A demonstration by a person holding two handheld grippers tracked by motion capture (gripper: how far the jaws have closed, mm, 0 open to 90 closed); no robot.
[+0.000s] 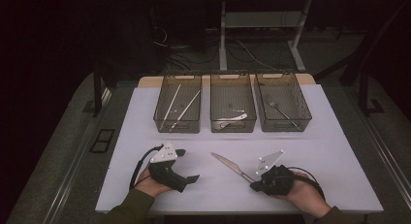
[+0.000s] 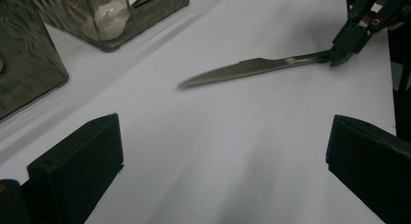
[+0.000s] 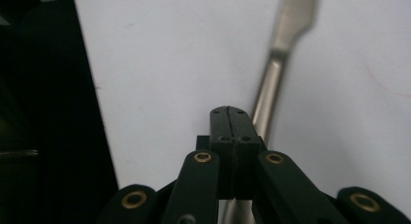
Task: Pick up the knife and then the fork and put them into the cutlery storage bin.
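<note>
Silver serrated table knife (image 1: 231, 166): on white tabletop, handle pinched by right gripper (image 1: 255, 185). Left gripper (image 1: 186, 163): jaws spread, empty. Smoked plastic bins (image 1: 232, 76) hold chopsticks, spoon, fork; knife unsorted.

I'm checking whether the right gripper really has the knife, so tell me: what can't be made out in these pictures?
- Right gripper view: the black right gripper has its jaws shut; the silver serrated table knife passes beside and under them, so a grip cannot be confirmed.
- High view: the knife's handle end is hidden by that gripper.
- Left gripper view: the clear middle bin is cut off by the top edge.
</note>
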